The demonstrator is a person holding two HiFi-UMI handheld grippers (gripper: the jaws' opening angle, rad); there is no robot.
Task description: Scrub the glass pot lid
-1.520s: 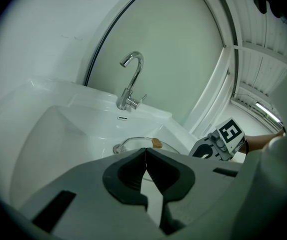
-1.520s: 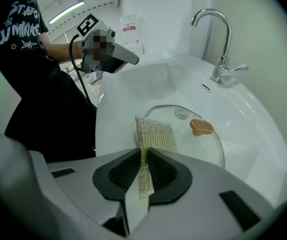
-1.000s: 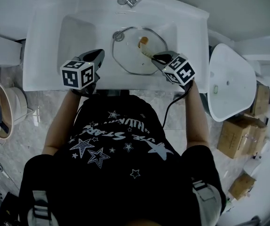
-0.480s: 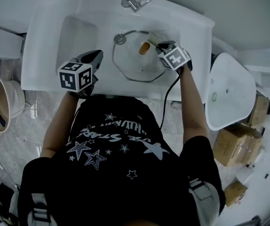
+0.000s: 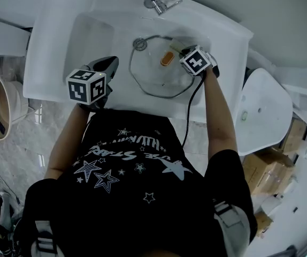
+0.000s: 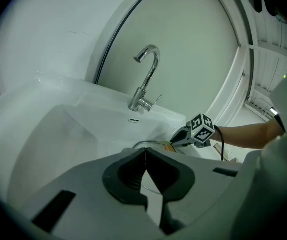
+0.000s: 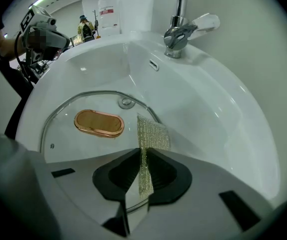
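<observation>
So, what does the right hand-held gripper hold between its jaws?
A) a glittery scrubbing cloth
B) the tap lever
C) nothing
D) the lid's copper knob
A: the right hand-held gripper is shut on a glittery scrubbing cloth, near the rim of the glass pot lid.

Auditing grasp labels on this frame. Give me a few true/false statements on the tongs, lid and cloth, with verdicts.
1. The right tongs are shut on a scrub cloth. True.
2. The left tongs grip the glass lid. False: they are shut on nothing, away from it.
3. The glass lid lies in the sink. True.
4. The knob is black. False: it is copper-coloured.
</observation>
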